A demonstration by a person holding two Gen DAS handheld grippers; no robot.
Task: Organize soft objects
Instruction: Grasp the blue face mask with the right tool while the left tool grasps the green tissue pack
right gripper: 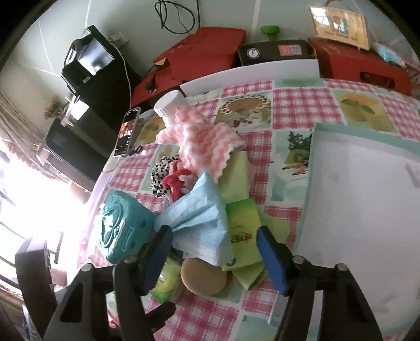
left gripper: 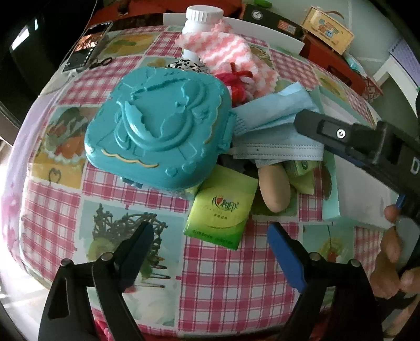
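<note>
A pile of soft things lies mid-table: blue face masks [left gripper: 273, 126] [right gripper: 202, 217], a pink-and-white knitted cloth [left gripper: 225, 55] [right gripper: 202, 139], red yarn [left gripper: 239, 84] [right gripper: 176, 181], a spotted scrunchie [left gripper: 186, 64] [right gripper: 162, 168], green tissue packs [left gripper: 223, 209] [right gripper: 241, 225] and a beige puff [left gripper: 274, 188] [right gripper: 203, 278]. A teal plastic case [left gripper: 160, 126] [right gripper: 120, 228] rests on the pile's left. My right gripper [right gripper: 212, 251] is open, its fingers either side of the masks; it shows in the left wrist view [left gripper: 341, 136]. My left gripper [left gripper: 210, 251] is open and empty, just short of a tissue pack.
A white box with a teal rim [right gripper: 367, 209] [left gripper: 349, 126] stands right of the pile. A white bottle [left gripper: 202, 23] [right gripper: 170, 105], a phone [left gripper: 86, 47] [right gripper: 128, 131] and small scissors [left gripper: 101, 63] lie at the far side. Red boxes [right gripper: 359, 65] stand behind the table.
</note>
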